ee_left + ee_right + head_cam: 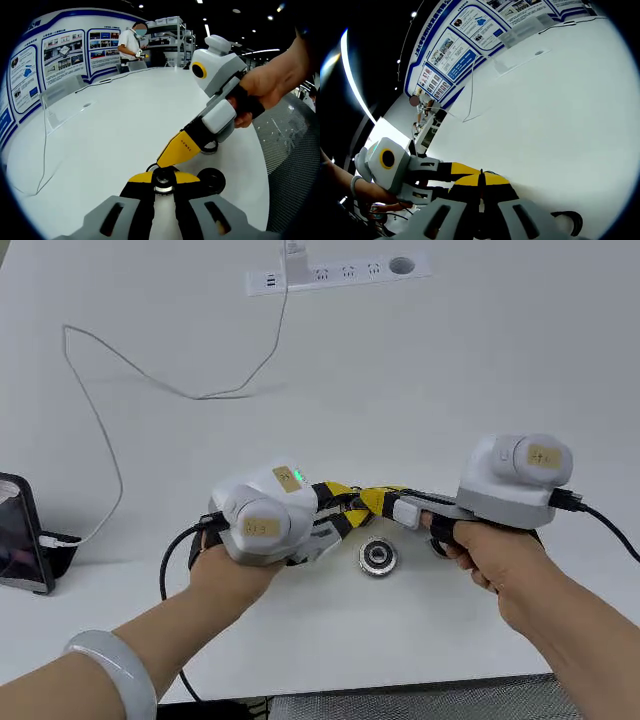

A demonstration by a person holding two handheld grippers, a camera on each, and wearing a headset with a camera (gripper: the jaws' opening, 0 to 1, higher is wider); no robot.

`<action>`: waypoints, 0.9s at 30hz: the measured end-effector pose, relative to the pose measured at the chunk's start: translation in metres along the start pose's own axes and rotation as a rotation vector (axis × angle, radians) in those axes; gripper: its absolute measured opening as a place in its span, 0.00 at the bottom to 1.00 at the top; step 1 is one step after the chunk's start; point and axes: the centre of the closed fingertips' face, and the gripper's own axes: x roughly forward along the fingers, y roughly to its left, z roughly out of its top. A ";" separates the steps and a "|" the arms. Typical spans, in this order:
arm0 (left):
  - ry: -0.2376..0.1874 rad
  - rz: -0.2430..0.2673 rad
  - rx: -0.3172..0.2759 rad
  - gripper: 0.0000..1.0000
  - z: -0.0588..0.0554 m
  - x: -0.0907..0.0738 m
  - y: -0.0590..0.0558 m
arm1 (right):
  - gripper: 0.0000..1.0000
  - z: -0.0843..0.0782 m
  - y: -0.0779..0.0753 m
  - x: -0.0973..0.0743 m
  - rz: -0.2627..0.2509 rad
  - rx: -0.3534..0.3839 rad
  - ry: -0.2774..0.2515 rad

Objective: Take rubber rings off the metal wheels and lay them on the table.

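Observation:
My left gripper [345, 512] is shut on a small metal wheel [163, 180], held just above the table between its yellow-and-black jaws. My right gripper [372, 500] comes in from the right, and its yellow tip [177, 148] touches the wheel's upper edge. Its jaws are pressed together on a thin black rubber ring [150, 167] at the wheel's rim. A second metal wheel [378, 556] with a dark rim lies on the table just below the two tips. A loose black ring [436, 546] lies under the right gripper's body, partly hidden by the hand.
A white power strip [338, 272] lies at the far edge, and a grey cable [110, 450] runs from it to a phone on a stand [20, 535] at the left. The white table [450, 370] stretches wide behind the grippers. Its front edge is close to the person's arms.

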 end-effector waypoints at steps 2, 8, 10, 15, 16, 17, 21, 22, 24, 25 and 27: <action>-0.002 0.000 0.006 0.14 0.000 -0.001 0.000 | 0.02 0.000 0.000 0.000 -0.005 -0.001 -0.001; -0.025 -0.002 0.017 0.18 0.007 -0.005 -0.003 | 0.02 0.000 -0.001 0.000 -0.010 0.001 0.000; -0.028 0.001 0.019 0.18 0.008 -0.005 -0.003 | 0.02 0.000 -0.001 0.000 -0.009 0.003 0.000; -0.039 0.009 0.024 0.21 0.010 -0.008 -0.002 | 0.02 0.000 0.001 -0.002 -0.008 0.007 -0.003; -0.039 0.010 0.027 0.22 0.011 -0.008 -0.002 | 0.02 0.001 0.001 -0.002 -0.005 0.008 -0.003; -0.038 0.012 0.031 0.22 0.011 -0.009 -0.002 | 0.02 0.001 0.003 -0.002 -0.001 0.014 -0.005; -0.036 0.019 0.029 0.26 0.009 -0.011 -0.001 | 0.02 0.002 0.006 -0.002 0.009 0.020 -0.010; -0.035 0.020 0.027 0.28 0.008 -0.012 -0.001 | 0.02 0.001 0.006 -0.002 0.010 0.021 -0.010; -0.035 0.025 0.026 0.30 0.007 -0.013 0.000 | 0.02 0.001 0.008 -0.003 0.015 0.025 -0.012; -0.036 0.026 0.025 0.31 0.007 -0.014 0.000 | 0.02 0.002 0.009 -0.003 0.019 0.028 -0.014; -0.039 0.028 0.020 0.34 0.006 -0.015 -0.001 | 0.02 0.003 0.011 -0.004 0.024 0.031 -0.018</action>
